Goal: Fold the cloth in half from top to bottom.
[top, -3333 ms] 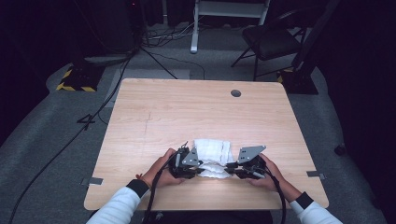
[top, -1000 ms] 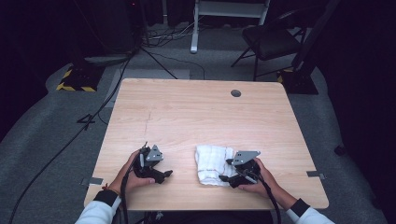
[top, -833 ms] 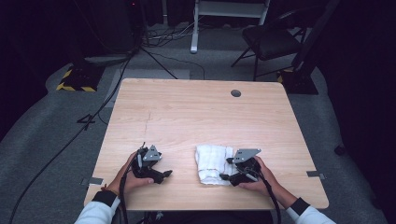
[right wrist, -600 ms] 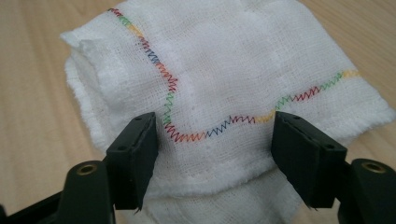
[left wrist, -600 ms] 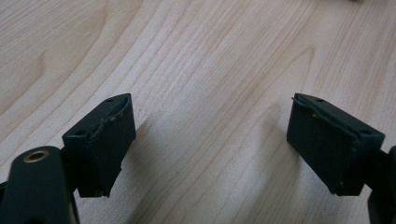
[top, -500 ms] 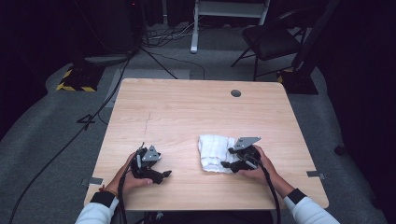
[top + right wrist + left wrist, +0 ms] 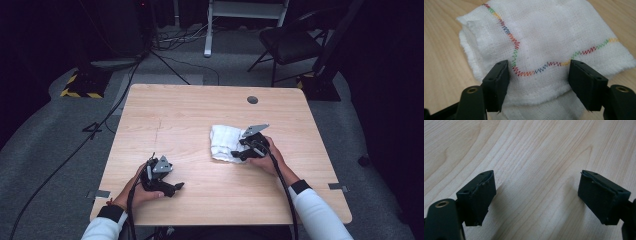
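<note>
Folded white gauze cloth with rainbow zigzag stitching (image 7: 544, 37): soft, light, probably slips. Right tool (image 7: 539, 82) wide, straddling its 6 o'clock edge; pinch there. Left tool (image 7: 536, 197) wide, empty.

A folded white gauze cloth (image 7: 549, 40) lies on the light wooden table (image 7: 441, 50), its layers stacked unevenly. A wavy line of zigzag stitching (image 7: 534, 71) in red, blue, green and yellow runs across its top layer. The right gripper (image 7: 539, 82) hangs over the cloth's near edge, its two black jaws set wide apart. The cloth lies between the pads (image 7: 499, 85), which do not press on it.
</note>
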### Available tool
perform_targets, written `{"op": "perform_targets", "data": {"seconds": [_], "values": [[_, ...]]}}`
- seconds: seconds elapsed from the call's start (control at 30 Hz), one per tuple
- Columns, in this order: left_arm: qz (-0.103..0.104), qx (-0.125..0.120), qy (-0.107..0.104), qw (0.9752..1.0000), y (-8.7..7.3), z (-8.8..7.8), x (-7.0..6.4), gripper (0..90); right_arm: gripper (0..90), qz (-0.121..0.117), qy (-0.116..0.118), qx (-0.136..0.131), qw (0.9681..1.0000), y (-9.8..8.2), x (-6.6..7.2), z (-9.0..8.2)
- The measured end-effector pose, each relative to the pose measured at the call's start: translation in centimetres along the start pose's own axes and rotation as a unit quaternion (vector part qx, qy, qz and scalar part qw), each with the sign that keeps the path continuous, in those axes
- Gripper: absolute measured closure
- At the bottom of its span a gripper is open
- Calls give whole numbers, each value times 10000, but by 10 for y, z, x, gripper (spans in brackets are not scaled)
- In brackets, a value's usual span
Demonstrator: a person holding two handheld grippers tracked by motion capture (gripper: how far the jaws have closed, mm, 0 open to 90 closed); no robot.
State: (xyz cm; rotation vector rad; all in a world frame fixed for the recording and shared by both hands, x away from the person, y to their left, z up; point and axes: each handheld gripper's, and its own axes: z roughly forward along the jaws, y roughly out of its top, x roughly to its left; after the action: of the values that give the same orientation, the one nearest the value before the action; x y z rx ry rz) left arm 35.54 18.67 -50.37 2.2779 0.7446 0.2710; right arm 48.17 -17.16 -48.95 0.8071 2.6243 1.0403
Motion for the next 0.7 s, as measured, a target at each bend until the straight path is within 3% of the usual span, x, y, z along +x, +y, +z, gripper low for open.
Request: {"op": "perform_targets", "data": {"seconds": [0.37, 0.57, 0.7], "values": [[5, 6, 1, 10000, 0, 0, 0, 150, 332, -17, 47, 125, 9999, 15, -10, 11], [-6, 2, 2, 10000, 0, 0, 0, 150, 329, 0, 10, 107, 9999, 15, -9, 11], [-13, 1, 8, 10000, 0, 0, 0, 150, 327, -29, -133, 184, 9997, 17, -5, 10]]}}
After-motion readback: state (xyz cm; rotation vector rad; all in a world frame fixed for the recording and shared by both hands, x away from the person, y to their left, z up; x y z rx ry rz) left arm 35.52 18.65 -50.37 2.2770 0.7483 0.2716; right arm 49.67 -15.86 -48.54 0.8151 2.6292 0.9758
